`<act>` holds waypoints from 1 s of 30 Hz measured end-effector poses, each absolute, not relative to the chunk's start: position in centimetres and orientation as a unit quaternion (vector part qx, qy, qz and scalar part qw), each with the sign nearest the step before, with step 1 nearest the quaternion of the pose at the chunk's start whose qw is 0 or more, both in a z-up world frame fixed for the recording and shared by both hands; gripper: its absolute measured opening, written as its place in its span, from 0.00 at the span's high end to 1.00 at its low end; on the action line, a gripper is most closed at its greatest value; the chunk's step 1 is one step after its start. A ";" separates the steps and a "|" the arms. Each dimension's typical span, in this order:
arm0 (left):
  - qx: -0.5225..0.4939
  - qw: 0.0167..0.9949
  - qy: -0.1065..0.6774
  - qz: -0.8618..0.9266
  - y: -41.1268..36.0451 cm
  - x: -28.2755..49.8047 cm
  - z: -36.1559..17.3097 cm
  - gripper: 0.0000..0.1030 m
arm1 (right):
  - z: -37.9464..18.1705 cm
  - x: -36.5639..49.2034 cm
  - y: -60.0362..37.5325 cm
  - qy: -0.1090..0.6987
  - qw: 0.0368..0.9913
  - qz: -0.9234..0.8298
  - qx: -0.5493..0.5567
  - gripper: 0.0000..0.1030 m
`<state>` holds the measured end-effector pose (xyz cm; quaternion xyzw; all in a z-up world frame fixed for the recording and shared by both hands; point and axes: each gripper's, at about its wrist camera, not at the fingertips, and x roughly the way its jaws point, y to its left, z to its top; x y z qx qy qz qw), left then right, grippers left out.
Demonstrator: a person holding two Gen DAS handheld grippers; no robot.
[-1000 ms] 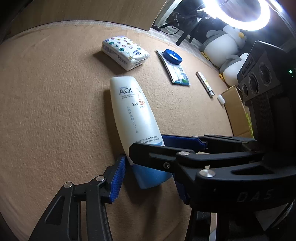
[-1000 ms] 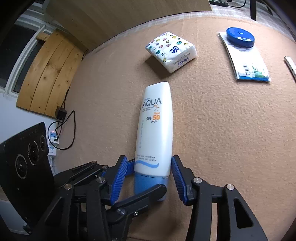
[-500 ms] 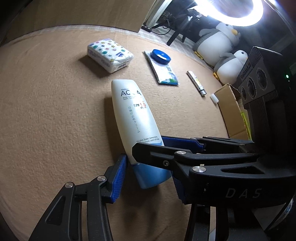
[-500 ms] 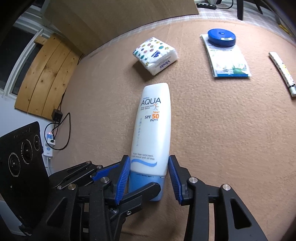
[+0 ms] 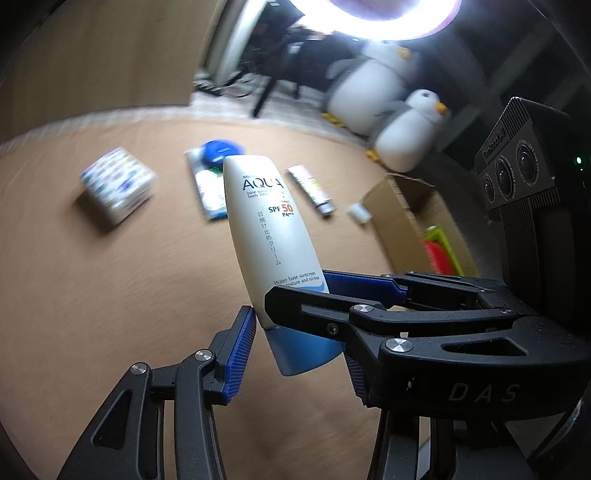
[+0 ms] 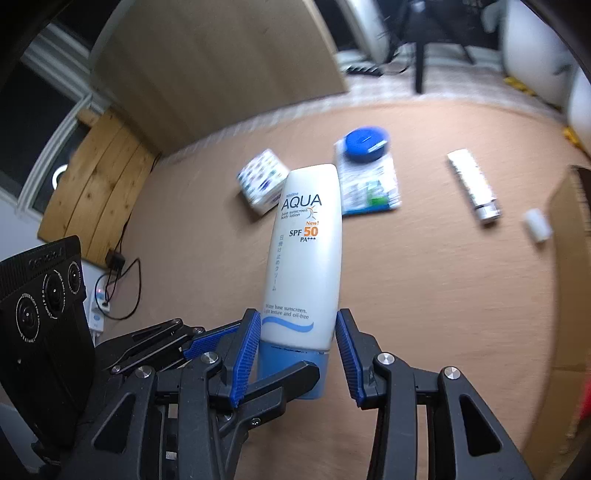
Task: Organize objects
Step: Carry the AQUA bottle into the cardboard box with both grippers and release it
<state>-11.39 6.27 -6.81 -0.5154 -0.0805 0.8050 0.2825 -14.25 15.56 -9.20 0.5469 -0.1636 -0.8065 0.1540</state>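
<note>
1. The right hand-held gripper (image 6: pixel 297 345) has its blue pads pressed on both sides of a sunscreen bottle (image 6: pixel 304 258), just above the blue cap; its jaws have just been closing, with the bottle between them.
2. The left hand-held gripper (image 5: pixel 295 328) sits around the same lower end of the bottle (image 5: pixel 269 236). Its left pad lies against the bottle's side; the right pad is partly hidden behind the other gripper's finger, so I cannot tell whether it presses.
3. The bottle is off the tan carpeted floor (image 6: pixel 406 295), tilted with its cap end low and its white end pointing away from the cameras.
4. On the floor beyond it lie a patterned tissue pack (image 6: pixel 260 181), a flat white-and-blue packet (image 6: pixel 369 184) with a round blue lid (image 6: pixel 365 142) on its far end, and a white tube (image 6: pixel 474 186).
5. A small white cap (image 6: pixel 537 223) lies just beside an open cardboard box (image 5: pixel 402 221) at the right, which has something red and green inside.
6. Two plush penguins (image 5: pixel 406 136) sit past the carpet's edge, under a bright ring light (image 5: pixel 388 18).
</note>
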 end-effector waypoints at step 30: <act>-0.505 0.421 -0.004 0.753 30.1 -9.4 -4.9 0.50 | -5.4 -5.1 37.5 -0.213 -0.014 -0.840 0.499 0.53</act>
